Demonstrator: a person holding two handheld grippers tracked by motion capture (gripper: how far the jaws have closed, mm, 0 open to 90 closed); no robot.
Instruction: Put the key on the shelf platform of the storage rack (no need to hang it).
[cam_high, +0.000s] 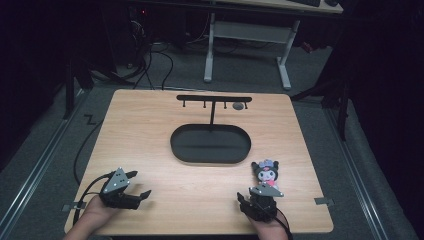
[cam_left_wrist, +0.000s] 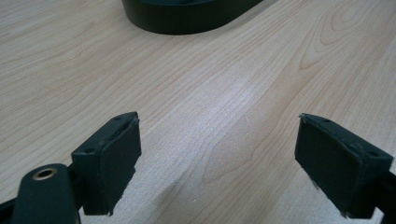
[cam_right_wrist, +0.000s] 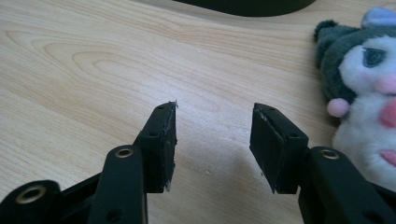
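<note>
One soft toy to deal with: plush doll (cam_high: 265, 172) lies on the table (cam_high: 150, 145), front right, just beside my right gripper (cam_high: 260, 200) and near the right end of the black oval tray (cam_high: 210, 144). In the right gripper view it sits right of the jaws, apart from them, dark hood, white face, pink bits. My right gripper has jaws parted a modest gap, nothing between them, bare wood below. My left gripper (cam_left_wrist: 217, 158) is wide open over bare table, holding nothing, well apart from the doll. I judge the doll light, squashy, not fragile, fabric gives good grip, won't slip much. Best hold is probably across the head or body, squeezing stuffing, not the thin ears. Hook stand (cam_high: 214, 100) rises from the tray.
</note>
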